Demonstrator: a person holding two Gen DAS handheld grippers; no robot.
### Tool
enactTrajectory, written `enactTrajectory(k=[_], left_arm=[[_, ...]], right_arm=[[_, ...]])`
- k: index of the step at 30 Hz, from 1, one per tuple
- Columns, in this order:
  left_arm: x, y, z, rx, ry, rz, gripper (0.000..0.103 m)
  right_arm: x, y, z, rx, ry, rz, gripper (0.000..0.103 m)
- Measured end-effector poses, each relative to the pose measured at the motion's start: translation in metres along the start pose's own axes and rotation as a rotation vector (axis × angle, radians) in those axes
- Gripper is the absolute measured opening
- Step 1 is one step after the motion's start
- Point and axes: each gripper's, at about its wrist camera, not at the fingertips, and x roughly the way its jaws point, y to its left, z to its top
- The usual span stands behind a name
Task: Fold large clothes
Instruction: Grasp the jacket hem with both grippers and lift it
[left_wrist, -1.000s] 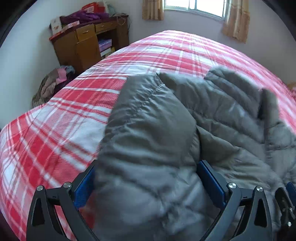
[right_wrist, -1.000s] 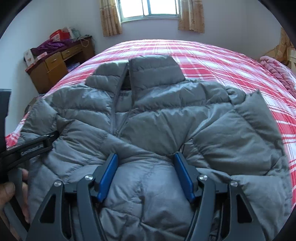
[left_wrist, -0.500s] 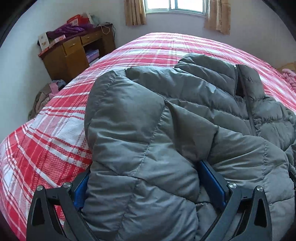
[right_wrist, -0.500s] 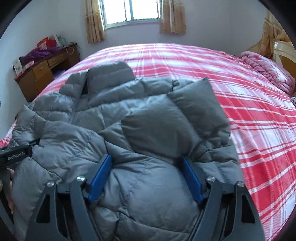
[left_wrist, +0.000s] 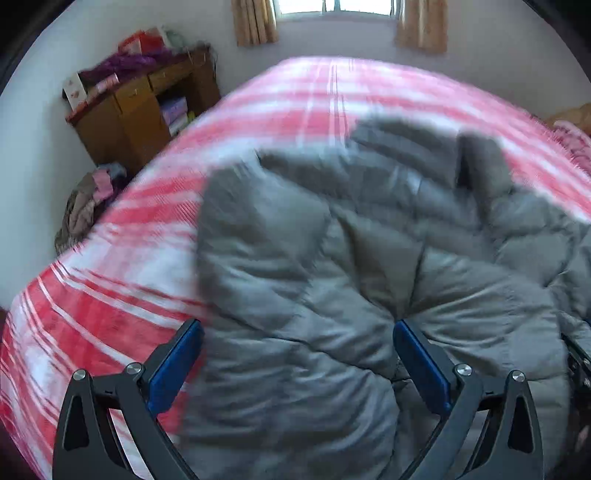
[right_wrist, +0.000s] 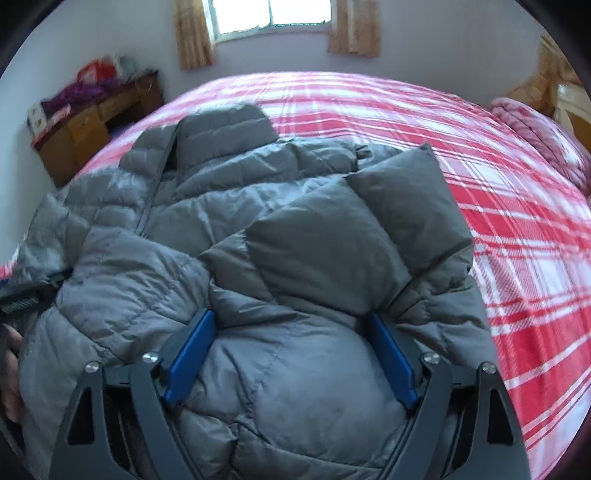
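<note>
A grey puffer jacket (left_wrist: 314, 277) (right_wrist: 295, 240) lies front up on the bed with the red plaid sheet (left_wrist: 92, 314) (right_wrist: 517, 221), its collar toward the window. Both sleeves are folded inward over its chest. My left gripper (left_wrist: 297, 326) stands wide over the jacket's left part, and its left pad (left_wrist: 173, 362) is clear of the fabric. The jaws of my right gripper (right_wrist: 291, 314) are opening, with jacket fabric lying loosely between them. In the right wrist view the left gripper's body (right_wrist: 22, 295) and a hand (right_wrist: 11, 369) show at the left edge.
A wooden desk (left_wrist: 140, 110) (right_wrist: 74, 136) piled with things stands against the left wall. Clothes (left_wrist: 88, 206) lie heaped on the floor beside it. A pink blanket (right_wrist: 535, 129) lies at the bed's far right. Bare sheet stretches beyond and right of the jacket.
The right sleeve came over onto the jacket's chest and the right jaws widened. The left view swung left, its left pad came clear of the fabric, and more sheet shows beside the jacket.
</note>
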Motion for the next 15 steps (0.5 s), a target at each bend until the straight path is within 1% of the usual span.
enactTrajectory(k=[1,3,5,6,7,10,11,13,15], left_arm=[[-0.009,0.005,0.005,0.005,-0.032,-0.017,0.102],[-0.017,0.011,0.021,0.013,-0.061,-0.026,0.102],[-0.008,0.018,0.046,-0.005,-0.04,-0.028,0.102],[0.0,0.022,0.06,-0.032,-0.027,-0.023,0.102],[0.006,0.024,0.071,-0.059,-0.021,-0.024,0.102],[0.028,0.027,0.101,-0.118,0.017,-0.075,0.102],[0.036,0.027,0.113,-0.143,0.03,-0.079,0.102],[0.05,0.021,0.135,-0.177,0.038,-0.108,0.102],[0.061,0.015,0.154,-0.193,0.044,-0.131,0.102]], right_arm=[[-0.005,-0.001,0.003,-0.005,0.019,0.009,0.087],[-0.02,-0.006,0.015,0.008,0.008,0.047,0.089],[-0.03,-0.008,0.034,0.024,-0.025,0.056,0.098],[-0.032,-0.009,0.044,0.034,-0.035,0.06,0.1],[-0.031,-0.01,0.059,0.051,-0.035,0.067,0.101],[-0.016,-0.01,0.104,0.099,-0.015,0.076,0.102],[-0.008,-0.009,0.119,0.107,-0.002,0.078,0.102],[0.006,-0.01,0.144,0.13,0.0,0.067,0.102],[0.016,-0.01,0.161,0.142,0.007,0.059,0.102]])
